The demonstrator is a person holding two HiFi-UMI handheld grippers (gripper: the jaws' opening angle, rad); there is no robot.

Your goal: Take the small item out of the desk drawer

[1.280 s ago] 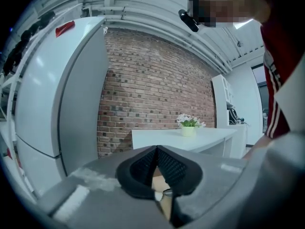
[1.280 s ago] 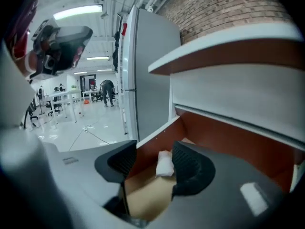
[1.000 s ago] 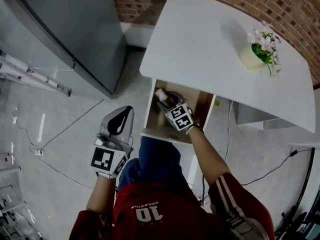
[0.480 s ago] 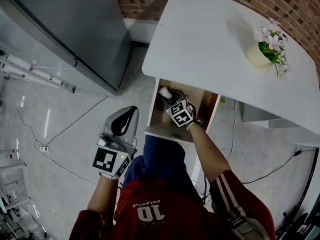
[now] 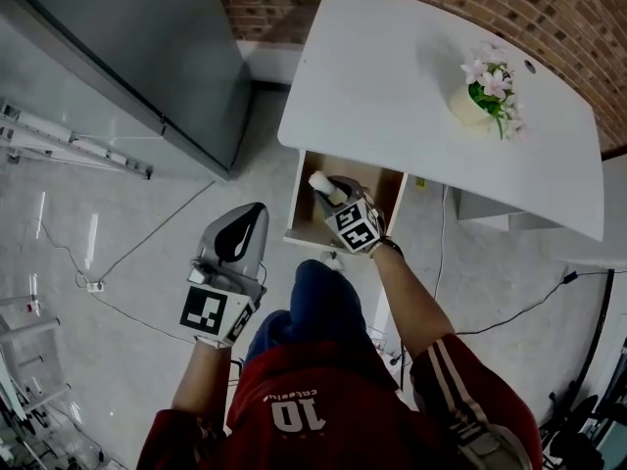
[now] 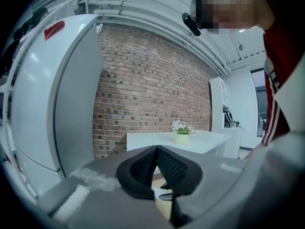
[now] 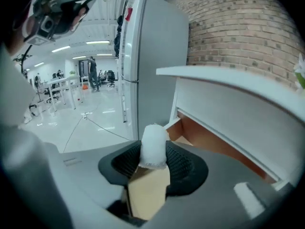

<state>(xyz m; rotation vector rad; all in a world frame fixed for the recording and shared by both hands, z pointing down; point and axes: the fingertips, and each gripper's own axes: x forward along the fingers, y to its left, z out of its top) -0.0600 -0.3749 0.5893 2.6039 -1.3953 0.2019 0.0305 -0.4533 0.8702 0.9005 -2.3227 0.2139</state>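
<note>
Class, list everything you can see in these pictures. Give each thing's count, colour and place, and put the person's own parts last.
desk: one, white, against the brick wall
brick wall: one, red-brown, behind the desk
drawer: one, wooden inside, open under the desk
flower pot: one, cream with pink flowers, on the desk
tall cabinet: one, grey, left of the desk
cables: several, thin, on the floor
small item: one, white tip on a tan body, in the right gripper
shirt: one, red, on the person
left gripper: one, grey, fingers together, empty
right gripper: one, grey, fingers clamped on the small item, at the drawer
</note>
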